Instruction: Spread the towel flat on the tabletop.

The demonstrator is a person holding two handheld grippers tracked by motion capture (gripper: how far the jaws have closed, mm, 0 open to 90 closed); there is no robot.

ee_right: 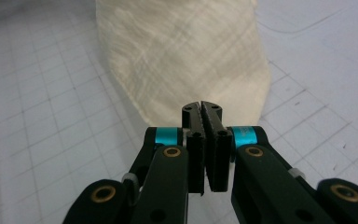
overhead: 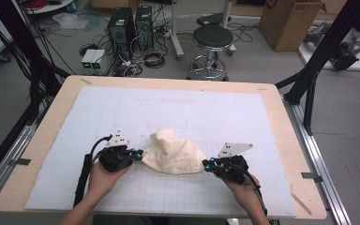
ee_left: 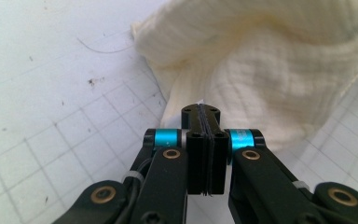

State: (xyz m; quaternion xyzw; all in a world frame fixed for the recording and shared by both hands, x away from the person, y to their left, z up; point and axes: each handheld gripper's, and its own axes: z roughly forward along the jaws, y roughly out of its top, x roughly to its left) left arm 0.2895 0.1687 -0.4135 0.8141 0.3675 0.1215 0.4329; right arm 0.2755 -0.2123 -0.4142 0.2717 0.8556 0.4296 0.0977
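Cream cloth (overhead: 172, 153), crumpled into a low heap, lying on the white gridded mat (overhead: 168, 112) near the person's edge of the counter (overhead: 286, 122), roughly midway between the two hands. Waffle-textured weave, soft folds, one peak standing up at the far-left side of the heap; the rest slumped and spread toward the right. Left tool (overhead: 139, 153) at the cloth's left edge, jaws pressed together, apparently pinching a thin bit of the hem: in the left gripper view the left tool (ee_left: 204, 114) meets the fabric right at its tips, though how much cloth is actually caught between them cannot be told. Right tool (overhead: 207, 164) at the cloth's right edge, likewise drawn narrow; in the right gripper view the right tool (ee_right: 202, 109) sits against the lower border of the fabric, tips nearly closed with a slight gap at the very end. Opposite edges taken, one per hand — likely so as to pull the heap apart and spread it flat. Hands low and level beside the cloth, forearms entering from the near side of the counter. Beyond the cloth, bare mat; past the counter's far edge, a stool (overhead: 212, 40), computer towers (overhead: 130, 26) and loose cables on the floor.
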